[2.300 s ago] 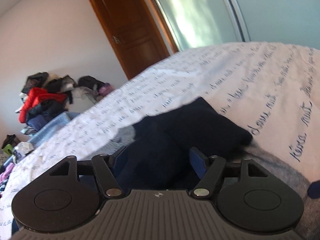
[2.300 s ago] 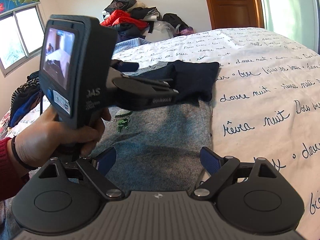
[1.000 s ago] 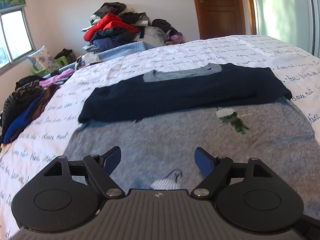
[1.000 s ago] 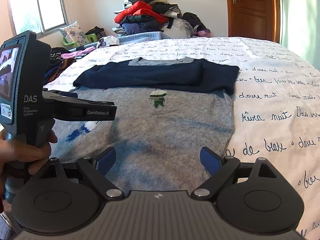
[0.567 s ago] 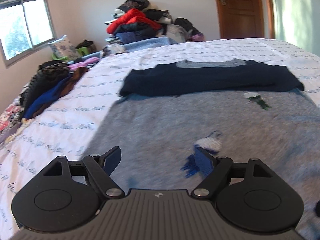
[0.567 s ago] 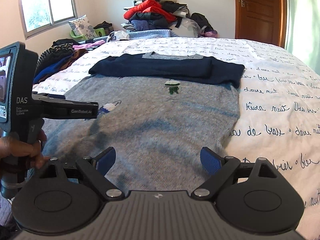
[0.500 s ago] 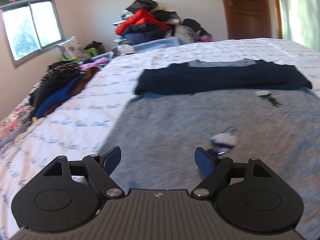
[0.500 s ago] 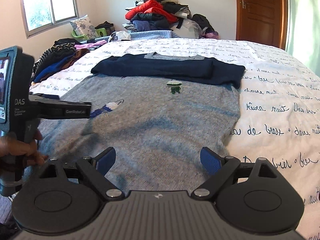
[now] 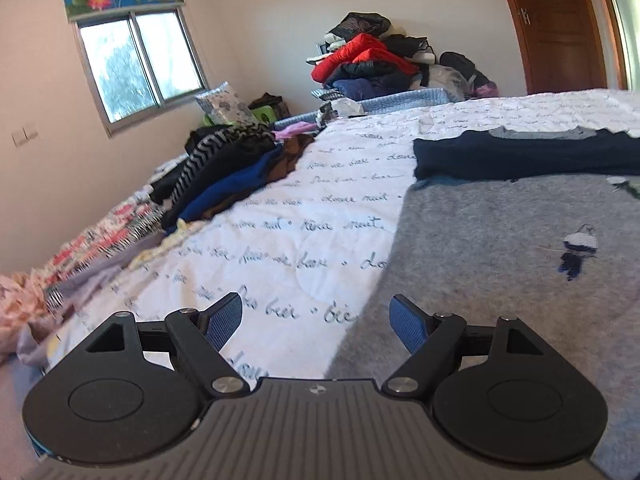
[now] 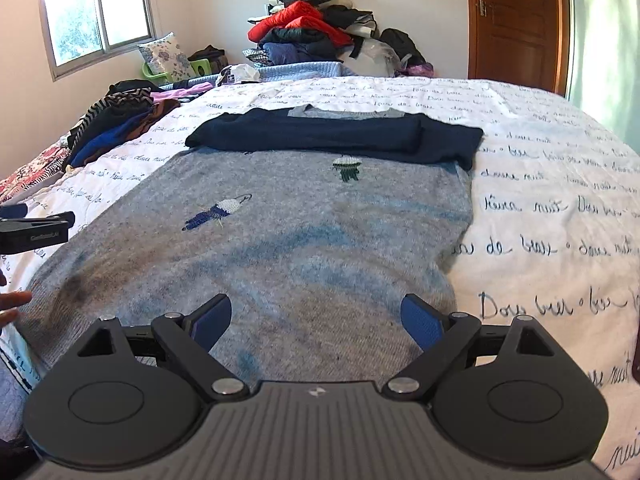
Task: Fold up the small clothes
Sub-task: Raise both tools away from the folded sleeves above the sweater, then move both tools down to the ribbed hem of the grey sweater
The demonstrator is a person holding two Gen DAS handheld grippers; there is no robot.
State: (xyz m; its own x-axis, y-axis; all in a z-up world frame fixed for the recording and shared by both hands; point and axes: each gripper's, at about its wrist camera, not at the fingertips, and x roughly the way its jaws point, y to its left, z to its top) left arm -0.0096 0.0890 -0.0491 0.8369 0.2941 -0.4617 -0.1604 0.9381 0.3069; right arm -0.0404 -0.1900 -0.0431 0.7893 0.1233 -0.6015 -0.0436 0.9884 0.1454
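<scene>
A grey sweater (image 10: 280, 240) with small embroidered figures lies flat on the bed. Its dark navy sleeves (image 10: 340, 134) are folded across the chest near the collar. My right gripper (image 10: 316, 318) hovers open over the sweater's near hem, nothing between its blue pads. My left gripper (image 9: 316, 320) is open above the sweater's left edge (image 9: 384, 280), half over the white bedspread (image 9: 280, 240), and holds nothing. In the right wrist view the tip of the left gripper (image 10: 36, 230) shows at the far left beside a hand (image 10: 12, 300).
A heap of striped, blue and brown clothes (image 9: 224, 172) lies on the bed's left side. A tall pile of clothes (image 10: 312, 32) stands at the back wall, with a pillow (image 10: 164, 56) near the window (image 9: 136, 64). A wooden door (image 10: 516, 20) is at the right.
My left gripper has swung left, from over the sweater's middle to its left edge. In the right wrist view it has slid almost out of sight. The right gripper barely moved.
</scene>
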